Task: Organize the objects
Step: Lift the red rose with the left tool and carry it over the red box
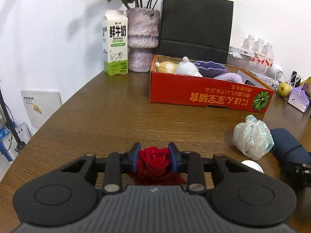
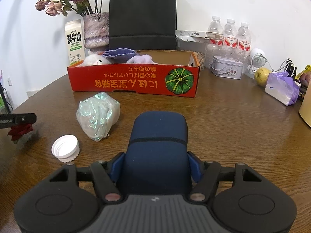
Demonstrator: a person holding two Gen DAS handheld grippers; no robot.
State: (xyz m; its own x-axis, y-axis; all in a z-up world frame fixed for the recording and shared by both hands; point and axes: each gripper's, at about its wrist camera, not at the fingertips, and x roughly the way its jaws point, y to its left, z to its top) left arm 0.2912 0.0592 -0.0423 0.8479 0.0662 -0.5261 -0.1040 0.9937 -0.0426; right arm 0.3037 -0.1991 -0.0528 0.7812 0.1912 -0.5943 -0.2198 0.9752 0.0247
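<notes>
At the bench's far-left edge a carton reads "FRESH MILK". The left claw is clamped on a rose; the right claw grips a blue case before the red box of Japanese print.

Brown wood-grain table, rounded edge at lower left of frame. Plain white wall behind, evenly lit, soft shadows at upper left. Beyond the table edge, lower left: white panel leaning against the wall, blue frame and dark cables at floor level.
</notes>
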